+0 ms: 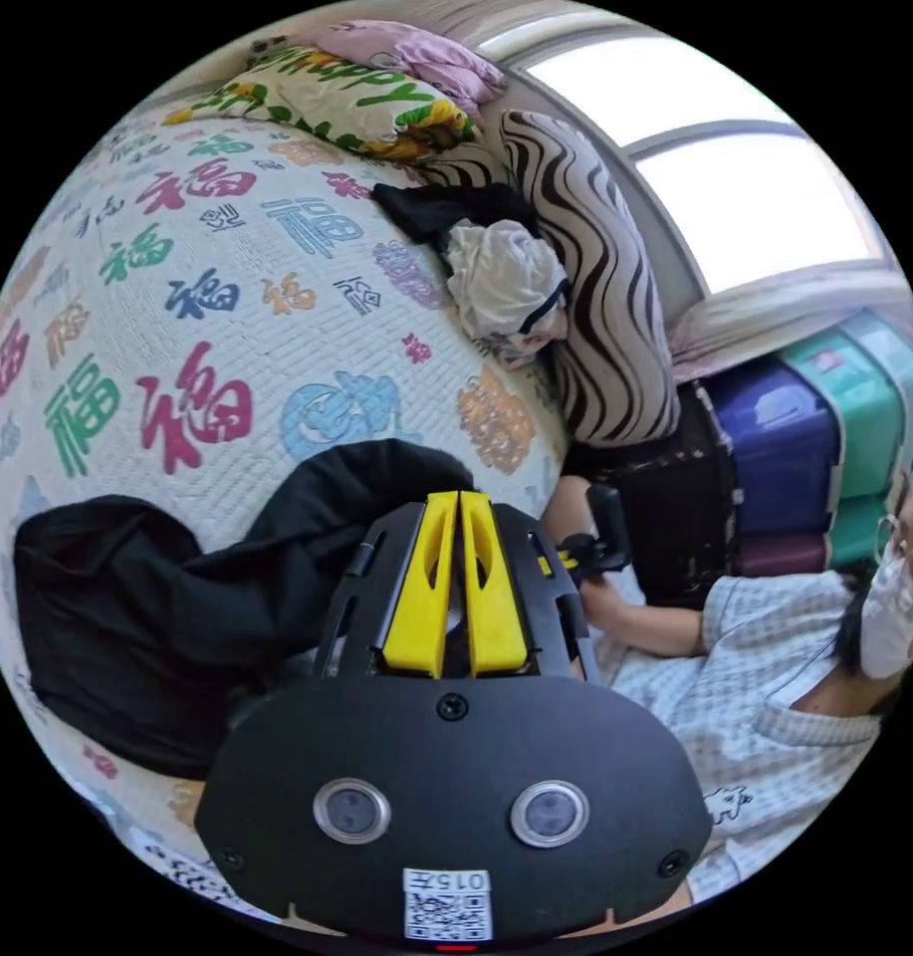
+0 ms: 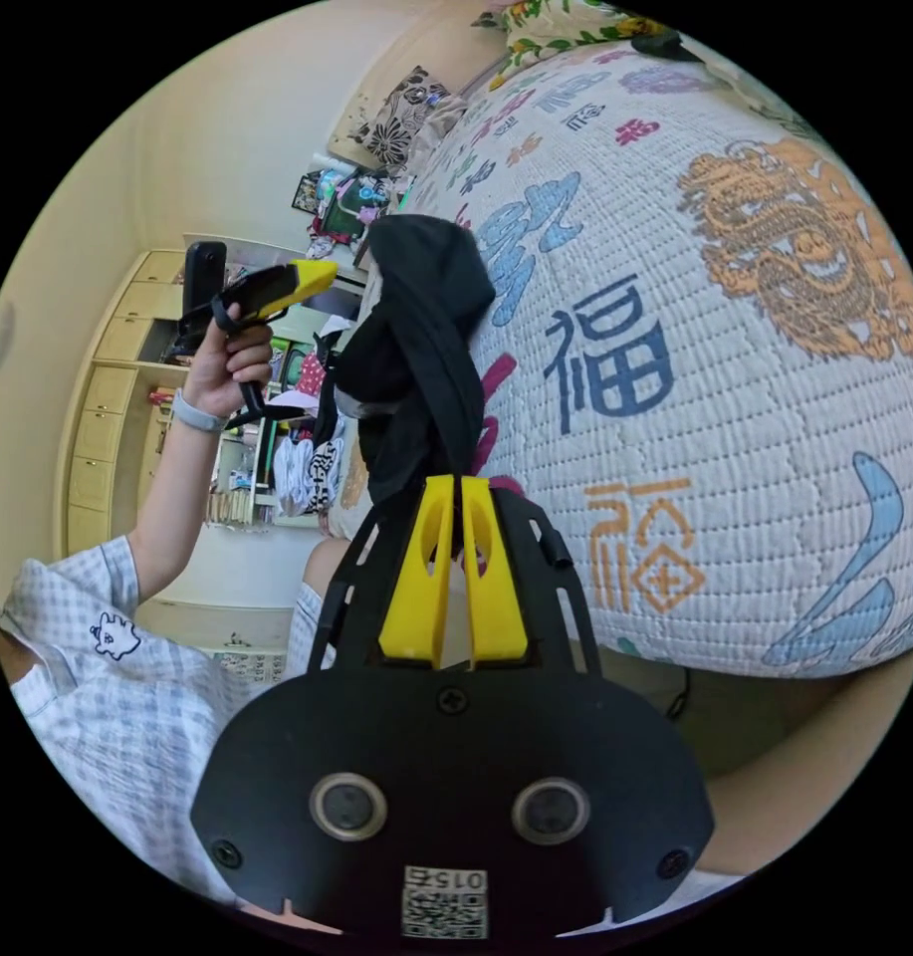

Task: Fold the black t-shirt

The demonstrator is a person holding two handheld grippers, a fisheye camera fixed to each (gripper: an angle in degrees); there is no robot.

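The black t-shirt [image 1: 167,597] lies crumpled on the patterned quilt [image 1: 207,299] near the bed's edge. In the left gripper view my left gripper [image 1: 460,496] has its yellow jaws pressed together with nothing between them, hovering over the shirt. In the right gripper view a hand holds that same left gripper [image 2: 322,271] up in the air, just short of the shirt's top. My right gripper [image 2: 461,480] is shut on a bunched edge of the black t-shirt [image 2: 421,329], which rises from the jaw tips against the bed. The right gripper [image 1: 597,543] also appears beside the bed edge.
A zebra-striped cushion [image 1: 595,299], a white garment [image 1: 501,279] and another dark cloth [image 1: 426,209] sit at the bed's far side, with floral pillows [image 1: 346,95] beyond. Coloured storage boxes [image 1: 814,438] stand under the window. The person's checked shirt [image 2: 108,677] is close; shelves [image 2: 108,418] stand behind.
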